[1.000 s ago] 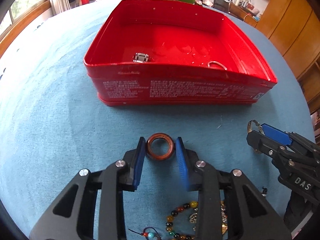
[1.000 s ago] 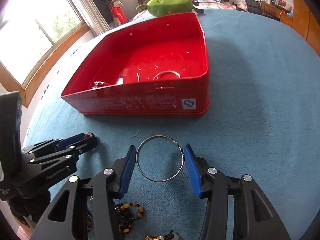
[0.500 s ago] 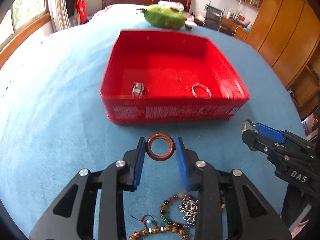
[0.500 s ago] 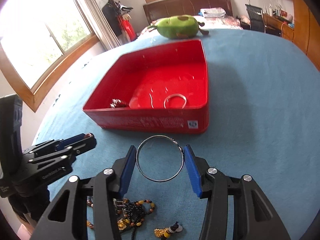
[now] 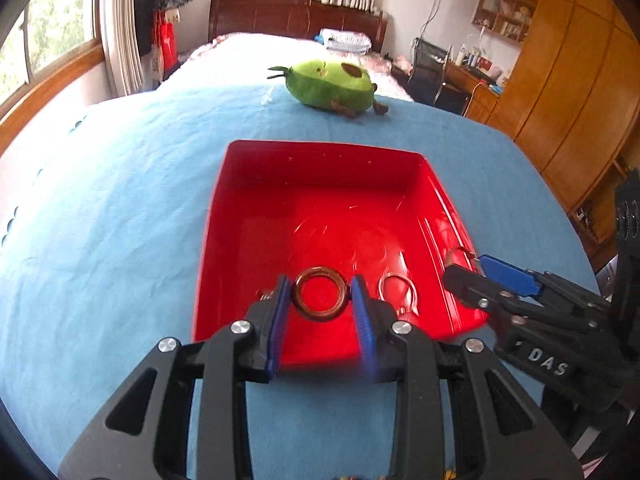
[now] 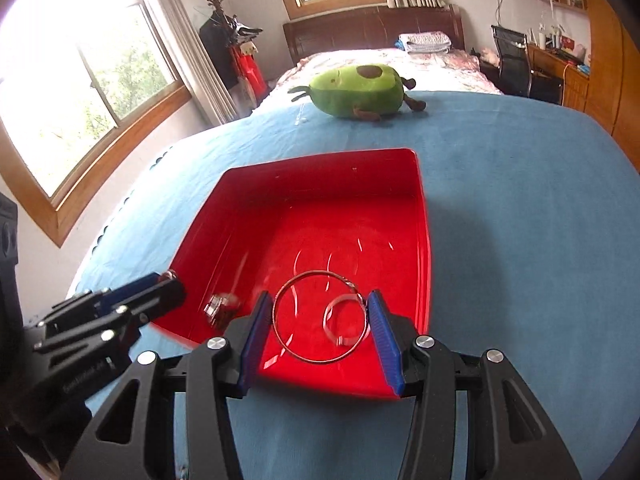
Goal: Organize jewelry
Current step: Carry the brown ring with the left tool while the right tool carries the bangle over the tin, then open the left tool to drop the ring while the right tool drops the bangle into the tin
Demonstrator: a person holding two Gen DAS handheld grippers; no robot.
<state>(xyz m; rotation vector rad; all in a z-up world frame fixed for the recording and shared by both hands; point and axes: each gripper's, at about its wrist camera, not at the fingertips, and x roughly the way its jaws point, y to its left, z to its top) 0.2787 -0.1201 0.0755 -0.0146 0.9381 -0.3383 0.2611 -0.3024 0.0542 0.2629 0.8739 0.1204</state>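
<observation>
My left gripper is shut on a brown wooden ring, held above the near part of the red tin box. My right gripper is shut on a thin silver wire bangle, also raised over the box's near edge. In the left wrist view the right gripper shows at the right, over the box's right wall. Inside the box lie a silver band bracelet and a small metal link piece. The silver band also shows beside my left fingers.
The box sits on a blue cloth over a bed. A green avocado plush toy lies beyond the box. A window is at the left, wooden wardrobes and a desk with a chair at the right.
Both grippers rose and moved forward with their rings, from above the cloth in front of the box to over its near edge. The bead bracelets on the cloth dropped out of view.
</observation>
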